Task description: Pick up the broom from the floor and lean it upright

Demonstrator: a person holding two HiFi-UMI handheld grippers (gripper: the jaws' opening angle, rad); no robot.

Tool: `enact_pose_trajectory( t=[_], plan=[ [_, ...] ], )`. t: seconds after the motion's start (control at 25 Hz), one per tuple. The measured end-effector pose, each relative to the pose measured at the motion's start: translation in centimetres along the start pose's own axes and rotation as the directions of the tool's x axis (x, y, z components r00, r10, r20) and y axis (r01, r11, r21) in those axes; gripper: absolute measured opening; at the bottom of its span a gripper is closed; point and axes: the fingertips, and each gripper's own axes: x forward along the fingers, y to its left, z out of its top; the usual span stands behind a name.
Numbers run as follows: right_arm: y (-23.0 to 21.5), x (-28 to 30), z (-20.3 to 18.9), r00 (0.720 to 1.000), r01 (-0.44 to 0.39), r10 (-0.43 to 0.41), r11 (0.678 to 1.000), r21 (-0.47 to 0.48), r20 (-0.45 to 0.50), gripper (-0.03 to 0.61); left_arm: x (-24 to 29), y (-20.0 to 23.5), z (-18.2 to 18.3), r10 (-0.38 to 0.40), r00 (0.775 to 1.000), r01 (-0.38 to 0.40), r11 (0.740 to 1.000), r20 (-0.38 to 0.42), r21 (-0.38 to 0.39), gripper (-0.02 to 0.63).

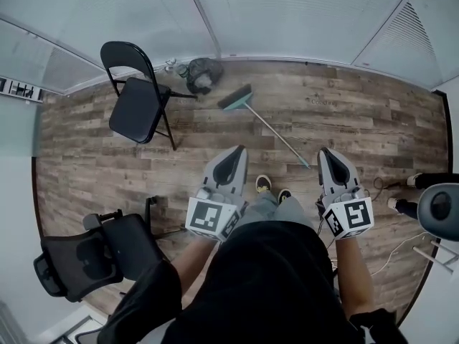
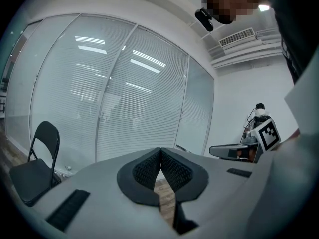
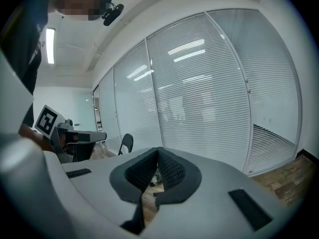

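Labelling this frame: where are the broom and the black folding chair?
broom [image 1: 236, 99]: head view, on its teal head.
black folding chair [image 1: 136, 110]: head view, on its seat.
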Motion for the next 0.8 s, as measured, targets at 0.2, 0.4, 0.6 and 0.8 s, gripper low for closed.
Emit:
enact_pose_trajectory(
  t=[0.2,0.4,0.6,0.8],
  plan=[
    [-0.8,2.2,0.4,1.000,0.004,-0.004,0.999,0.035,-0.011,0.020,1.0,1.8,0.5,0.022,1.000,-0.022,1.000,0.007,-0.015,0.020],
    [-1.7,4.4,1.2,1.000,-0.007,0.007,0.998,0.057,-0.001,0.020,2.9,3.0,1.0,0.021,1.000,-0.021,1.000,0.012,-0.011,0.020],
    [-4.2,6.9,1.8,1.000,-0.019,0.017,0.997,0.076,0.019,0.020,6.1,4.2,1.8,0.030,1.000,-0.030,1.000,0.002,0.006,0.020],
    [-8.5,11.3,2.5,0.999,-0.017,0.014,0.996,0.087,0.029,0.020,12.4,5.6,2.2,0.015,0.999,-0.013,0.999,-0.035,0.052,0.020]
  ],
)
